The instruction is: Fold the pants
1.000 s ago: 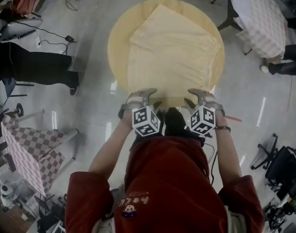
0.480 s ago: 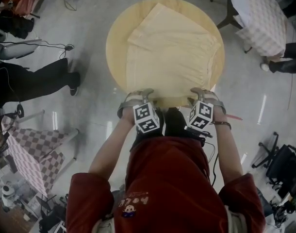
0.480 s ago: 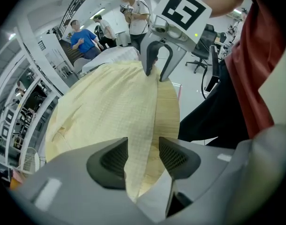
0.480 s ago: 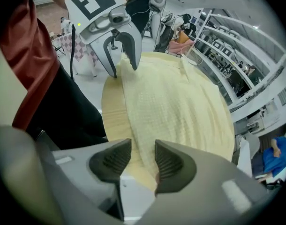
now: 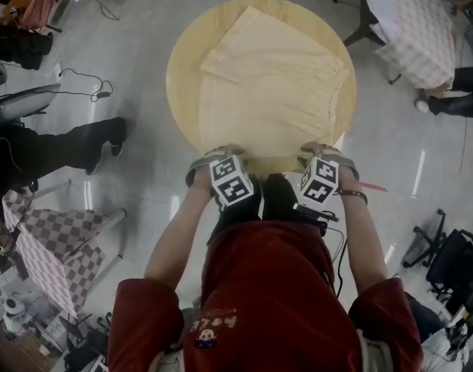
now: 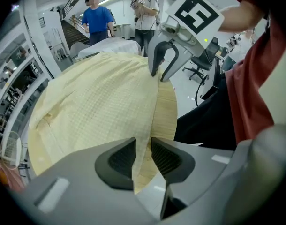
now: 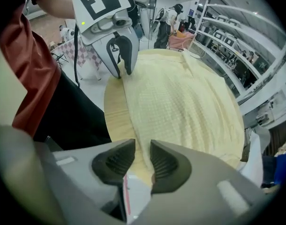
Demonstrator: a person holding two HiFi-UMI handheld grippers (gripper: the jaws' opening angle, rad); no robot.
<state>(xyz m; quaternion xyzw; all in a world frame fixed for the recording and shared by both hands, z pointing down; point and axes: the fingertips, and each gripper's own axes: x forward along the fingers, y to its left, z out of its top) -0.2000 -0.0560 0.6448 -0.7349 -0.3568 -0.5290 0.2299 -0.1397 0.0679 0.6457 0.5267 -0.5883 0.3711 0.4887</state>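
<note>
Left tongs (image 6: 143, 156): at the desk's near edge, pointing steeply down. Jaws closing, with the pants' near hem between the pads and a gap showing beside it.

Right tongs (image 7: 142, 161): same near edge of the desk (image 5: 182, 76), toward its right. Jaws closing, hem between the pads likewise, not clamped.

Pants (image 5: 275, 84): pale yellow, waffle-textured, lying flat on the round wooden desk and covering most of it. Bare wood shows along the desk's left and near rim.

Red top (image 5: 275, 285): on the person holding the tongs, against the desk's near side.

Floor (image 5: 143, 22): grey, glossy, all round the desk.

Checked table (image 5: 419, 29): right of the desk, well apart.

Legs (image 5: 58, 142): dark-trousered, left of the desk.
</note>
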